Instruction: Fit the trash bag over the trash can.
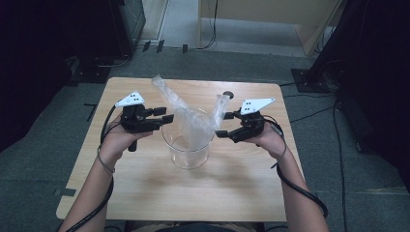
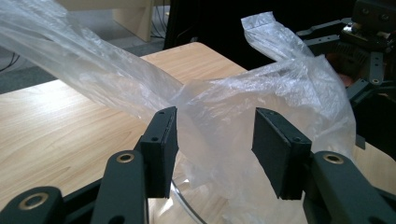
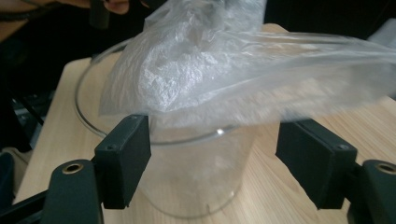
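Standing on grey carpet, the light wooden table (image 1: pixel 145 193) takes up the middle of the high view, with the person's two forearms coming in from six o'clock. Near the table's centre stands a clear glass jar (image 1: pixel 187 150), upright and with its mouth open; in the right gripper view its round rim and wall (image 3: pixel 205 186) rise between and beyond the two black jaws. A clear plastic bag (image 1: pixel 193 123) sits in the jar's mouth and billows above the rim. One long corner of it stretches away toward eleven o'clock, and a second corner rises toward one o'clock, ending close to the right gripper's upper jaw.

At nine o'clock from the jar, the left gripper (image 1: pixel 162 118) is held level, pointing at the bag. The left gripper view shows its jaws parted about halfway, with crumpled film (image 2: pixel 219 135) lying in the gap between the pads. The pads do not press on it, so nothing is gripped.

At three o'clock from the jar, the right gripper (image 1: pixel 228 124) points back toward the bag. Its jaws stand wide apart, on either side of the jar's rim, with the film (image 3: pixel 233 60) hanging above them. They touch neither glass nor plastic.

At twelve o'clock on the table, beyond the bag, lies a small dark round thing (image 1: pixel 227 94), too small to identify.
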Action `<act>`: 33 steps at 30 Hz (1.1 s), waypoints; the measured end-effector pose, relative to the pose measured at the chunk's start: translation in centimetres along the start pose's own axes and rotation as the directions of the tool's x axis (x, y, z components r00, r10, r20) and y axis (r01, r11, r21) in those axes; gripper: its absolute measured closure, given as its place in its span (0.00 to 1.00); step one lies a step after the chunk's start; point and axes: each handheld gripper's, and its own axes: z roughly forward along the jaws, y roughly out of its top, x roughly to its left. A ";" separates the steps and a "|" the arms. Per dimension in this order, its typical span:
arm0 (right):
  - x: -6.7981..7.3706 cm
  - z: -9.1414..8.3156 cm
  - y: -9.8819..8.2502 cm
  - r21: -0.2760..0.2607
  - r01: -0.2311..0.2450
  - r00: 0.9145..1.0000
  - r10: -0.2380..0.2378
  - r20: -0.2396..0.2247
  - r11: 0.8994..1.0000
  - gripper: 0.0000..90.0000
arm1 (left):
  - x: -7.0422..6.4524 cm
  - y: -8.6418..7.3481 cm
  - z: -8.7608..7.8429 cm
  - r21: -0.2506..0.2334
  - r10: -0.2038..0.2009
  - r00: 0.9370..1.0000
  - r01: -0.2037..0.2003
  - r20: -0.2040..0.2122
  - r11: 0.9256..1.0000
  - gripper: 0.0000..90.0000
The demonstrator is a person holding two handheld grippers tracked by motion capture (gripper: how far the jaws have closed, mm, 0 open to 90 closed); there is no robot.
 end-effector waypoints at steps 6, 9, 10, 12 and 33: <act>-1.2 -0.7 -1.2 0.016 -0.047 0.997 0.046 0.063 0.999 0.39 | 0.5 -0.3 0.0 0.008 -0.012 1.000 0.012 -0.014 1.000 0.55; -1.9 -0.4 -1.8 0.016 -0.085 0.993 0.083 0.089 0.996 0.44 | 0.7 -0.4 0.0 0.007 -0.020 1.000 0.020 -0.018 1.000 0.56; -2.0 -0.3 -1.9 0.014 -0.090 0.992 0.089 0.093 0.996 0.47 | 0.8 -0.5 0.0 0.006 -0.020 1.000 0.020 -0.019 1.000 0.57; -2.3 0.0 -2.1 0.009 -0.119 0.987 0.117 0.109 0.993 0.49 | 1.0 -0.5 0.0 0.003 -0.028 0.999 0.028 -0.022 1.000 0.57; -1.3 1.5 0.6 -0.165 -0.176 0.976 0.194 0.098 0.970 0.64 | -0.4 0.0 1.2 0.042 -0.044 0.999 0.043 0.016 0.998 0.66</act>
